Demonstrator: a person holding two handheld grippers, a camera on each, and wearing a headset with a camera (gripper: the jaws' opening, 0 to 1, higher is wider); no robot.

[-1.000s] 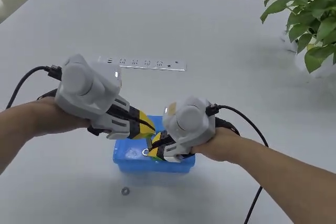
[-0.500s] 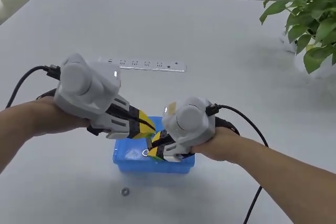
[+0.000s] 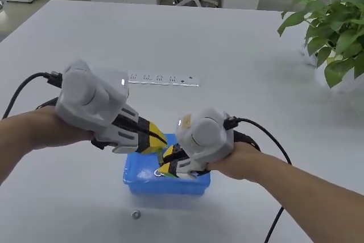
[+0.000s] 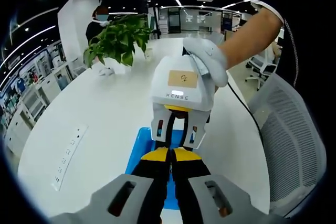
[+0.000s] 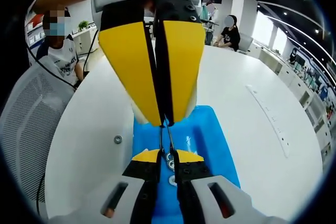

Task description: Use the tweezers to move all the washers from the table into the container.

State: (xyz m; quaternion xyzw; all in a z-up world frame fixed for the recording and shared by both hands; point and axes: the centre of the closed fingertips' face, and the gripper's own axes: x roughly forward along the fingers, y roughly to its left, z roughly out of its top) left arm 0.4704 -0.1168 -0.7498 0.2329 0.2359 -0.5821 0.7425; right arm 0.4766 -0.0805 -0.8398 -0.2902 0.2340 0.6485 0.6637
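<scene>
No change from earlier frame: left gripper and right gripper both pinched narrow on tweezers above container. One washer on worktop, bottom of frame; power strip mid-frame.

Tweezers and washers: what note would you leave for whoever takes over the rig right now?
Left gripper: shut on the tweezers.
Right gripper: shut on the tweezers near their tips, above the blue container.
Held washer seems to sit at the tips.
Done: a loose washer lies in the container.
Left: release the held one, then fetch the last washer from the table beside the container.
</scene>
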